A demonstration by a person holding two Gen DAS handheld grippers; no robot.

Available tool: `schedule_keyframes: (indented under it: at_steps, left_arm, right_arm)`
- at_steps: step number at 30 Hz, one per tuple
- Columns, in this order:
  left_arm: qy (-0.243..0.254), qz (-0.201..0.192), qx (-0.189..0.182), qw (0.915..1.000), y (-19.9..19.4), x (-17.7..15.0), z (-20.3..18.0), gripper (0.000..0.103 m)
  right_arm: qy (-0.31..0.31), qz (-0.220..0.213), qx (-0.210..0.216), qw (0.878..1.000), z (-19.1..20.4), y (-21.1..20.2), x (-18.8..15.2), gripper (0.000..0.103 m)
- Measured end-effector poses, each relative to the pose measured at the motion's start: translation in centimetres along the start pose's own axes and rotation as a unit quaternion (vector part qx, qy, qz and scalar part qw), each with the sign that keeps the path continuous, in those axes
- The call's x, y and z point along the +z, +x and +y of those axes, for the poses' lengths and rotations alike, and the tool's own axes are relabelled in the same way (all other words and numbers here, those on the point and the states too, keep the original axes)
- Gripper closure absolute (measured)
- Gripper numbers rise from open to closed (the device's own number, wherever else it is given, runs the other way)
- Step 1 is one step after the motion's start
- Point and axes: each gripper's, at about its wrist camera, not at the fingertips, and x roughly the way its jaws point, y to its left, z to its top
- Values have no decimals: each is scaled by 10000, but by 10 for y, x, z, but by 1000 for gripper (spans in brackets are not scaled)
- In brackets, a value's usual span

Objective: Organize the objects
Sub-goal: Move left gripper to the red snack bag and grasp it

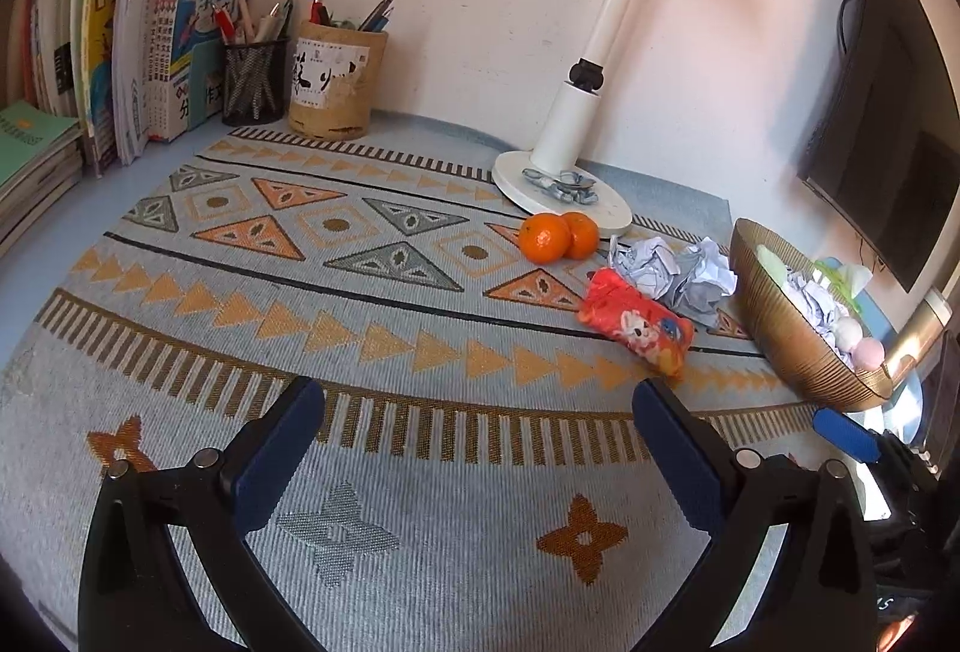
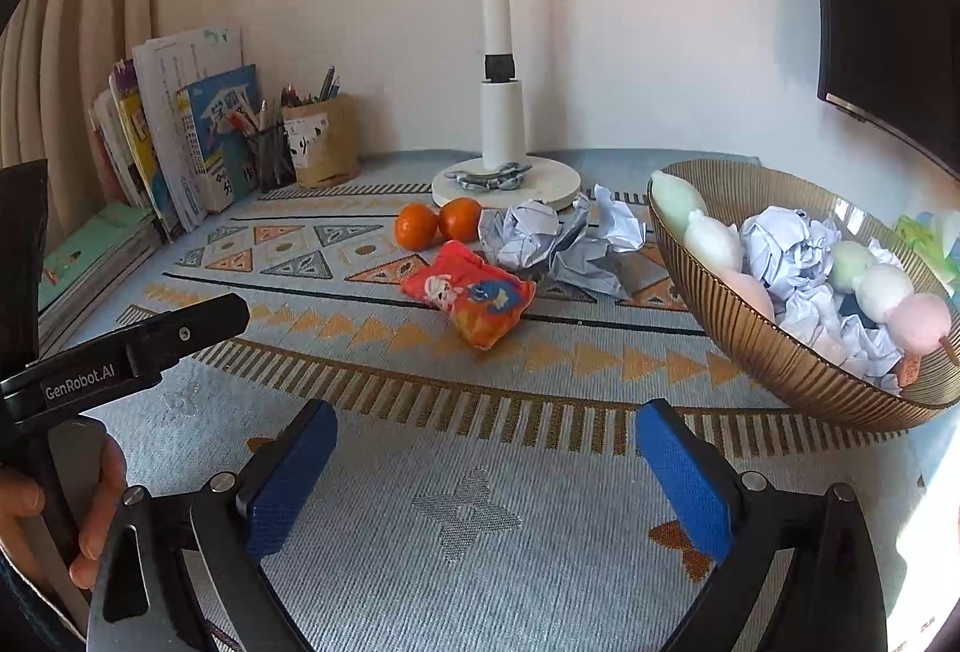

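A blue tabletop (image 2: 660,160) carries a woven grey-and-orange patterned mat (image 2: 372,352). On the mat lie two oranges (image 2: 437,223), a red snack packet (image 2: 468,292), crumpled white paper (image 2: 564,244) and, right, a ribbed golden bowl (image 2: 750,346).

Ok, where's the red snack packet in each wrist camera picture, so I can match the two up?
Left wrist view: the red snack packet lies right of centre on the patterned mat, just left of the gold bowl.
Right wrist view: the red snack packet lies near the centre, in front of the crumpled paper.
Shared landmark: the two tangerines just behind it, by the white lamp base.
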Motion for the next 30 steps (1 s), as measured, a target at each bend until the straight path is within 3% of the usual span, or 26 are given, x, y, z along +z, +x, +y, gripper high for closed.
schedule_keyframes:
  at_steps: [8, 11, 15, 19, 25, 28, 30]
  left_arm:
    - [-53, 194, -12, 9998, 8, -2, 0, 1]
    - [225, 310, 143, 9992, 12, -2, -12, 1]
    - [601, 550, -138, 9966, 22, 7, -47, 1]
    - [350, 1007, -477, 9932, 53, 28, -72, 1]
    - [367, 1521, -91, 9876, 113, 40, -105, 1]
    - [484, 1560, -56, 9865, 131, 39, -115, 2]
    - [690, 1507, 94, 9861, 136, 36, -119, 13]
  right_arm:
    - [59, -34, -99, 9999, -2, -3, -2, 3]
    - [383, -120, -67, 9992, -15, -6, -1, 3]
    - [915, -259, -35, 9955, -36, -11, -1, 3]
    - [1223, -346, -38, 9919, -49, -15, -1, 3]
    - [1499, -288, 128, 9882, -60, -12, -1, 3]
    - [1647, -203, 212, 9859, -66, -9, 0, 3]
    - [1710, -122, 295, 9848, -69, -7, -1, 3]
